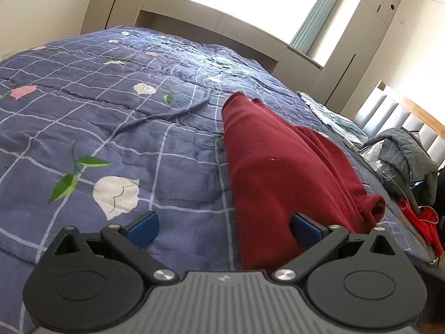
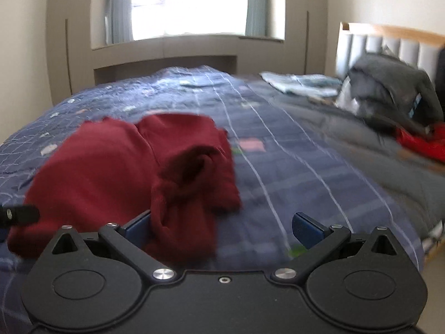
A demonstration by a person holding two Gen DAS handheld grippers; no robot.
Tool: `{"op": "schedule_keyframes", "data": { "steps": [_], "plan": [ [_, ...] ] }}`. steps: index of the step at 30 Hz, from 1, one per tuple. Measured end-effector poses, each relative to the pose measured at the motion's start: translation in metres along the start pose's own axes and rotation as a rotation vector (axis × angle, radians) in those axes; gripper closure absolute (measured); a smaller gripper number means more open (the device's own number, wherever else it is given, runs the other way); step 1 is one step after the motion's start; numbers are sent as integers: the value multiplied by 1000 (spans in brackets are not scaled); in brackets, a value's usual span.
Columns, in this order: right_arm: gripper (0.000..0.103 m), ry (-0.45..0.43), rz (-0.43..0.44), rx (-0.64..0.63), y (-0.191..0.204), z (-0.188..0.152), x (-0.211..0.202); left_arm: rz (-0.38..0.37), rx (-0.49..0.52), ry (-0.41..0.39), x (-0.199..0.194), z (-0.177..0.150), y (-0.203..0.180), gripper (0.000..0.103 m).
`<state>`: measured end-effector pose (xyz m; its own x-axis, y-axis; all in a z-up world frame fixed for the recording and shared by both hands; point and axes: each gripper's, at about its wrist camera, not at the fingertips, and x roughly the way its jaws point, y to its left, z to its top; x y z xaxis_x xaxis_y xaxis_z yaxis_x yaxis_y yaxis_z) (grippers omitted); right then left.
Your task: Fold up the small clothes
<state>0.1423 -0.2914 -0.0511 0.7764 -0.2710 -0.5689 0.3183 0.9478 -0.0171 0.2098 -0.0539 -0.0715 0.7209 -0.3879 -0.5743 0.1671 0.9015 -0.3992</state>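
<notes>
A dark red knit garment [image 1: 278,167] lies folded lengthwise on the blue checked floral quilt [image 1: 111,117]. My left gripper [image 1: 225,229] is open, low over the quilt at the garment's near end; its right blue pad [image 1: 304,229] overlaps the cloth. In the right wrist view the same garment [image 2: 111,167] lies bunched, with a sleeve end [image 2: 183,217] between the open fingers of my right gripper [image 2: 222,229], beside the left pad [image 2: 137,228]. The view is blurred.
A grey jacket [image 2: 389,91] and a bright red cloth [image 2: 422,142] lie near the padded headboard [image 2: 389,44]. A pale folded cloth [image 2: 300,82] lies at the far side. Part of the other gripper [image 2: 16,214] shows at the left edge. The bed edge [image 2: 428,247] is at right.
</notes>
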Motion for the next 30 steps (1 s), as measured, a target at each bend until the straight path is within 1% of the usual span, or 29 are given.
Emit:
{"op": "schedule_keyframes", "data": {
  "steps": [2,5,8,11,14,16,17,18,19,20,22,23,24,26,27,28,29,30],
  "plan": [
    [0,-15,22,13,-4,-2,-6,6,7,-2,0,-1,-1,0],
    [0,-72,43,-3,-6,2,-19,5,6,-4,-1,-1,-1,1],
    [0,-117,87,-14,-9,17,-22,-4,-3,-4,-1,-1,1,1],
    [0,-131,129,-40,-10,39,-11,-8,-4,-5,-2,-1,2,1],
    [0,-110,218,10,-20,63,12,-11,-2,-6,-2,-1,3,1],
    [1,-55,277,54,-27,78,38,-9,-1,-6,-2,-1,3,1],
    [1,-18,292,76,-30,85,54,-8,0,-6,-2,-1,3,1],
    [8,7,297,90,-32,88,65,-6,1,-6,-2,-1,2,1],
    [21,40,299,104,-34,92,77,-5,2,-6,-2,-1,2,1],
    [28,65,295,118,-35,94,86,-4,2,-6,-2,-1,2,1],
    [48,98,281,148,-37,96,98,-5,1,-6,-2,-1,2,0],
    [52,112,283,166,-38,96,102,-5,2,-6,-2,-1,2,0],
    [57,115,289,178,-38,96,104,-5,3,-6,-2,-1,2,1],
    [62,102,291,176,-36,95,99,-4,3,-7,-2,-1,2,1],
    [69,94,293,162,-34,95,97,-4,3,-8,-2,-1,2,1],
    [84,88,298,143,-32,95,95,-4,4,-9,-2,-1,2,1],
    [93,82,295,116,-29,95,92,-3,5,-9,-2,-2,1,1],
    [97,68,284,85,-26,96,89,-4,5,-10,-2,-2,1,1]
  ]
}}
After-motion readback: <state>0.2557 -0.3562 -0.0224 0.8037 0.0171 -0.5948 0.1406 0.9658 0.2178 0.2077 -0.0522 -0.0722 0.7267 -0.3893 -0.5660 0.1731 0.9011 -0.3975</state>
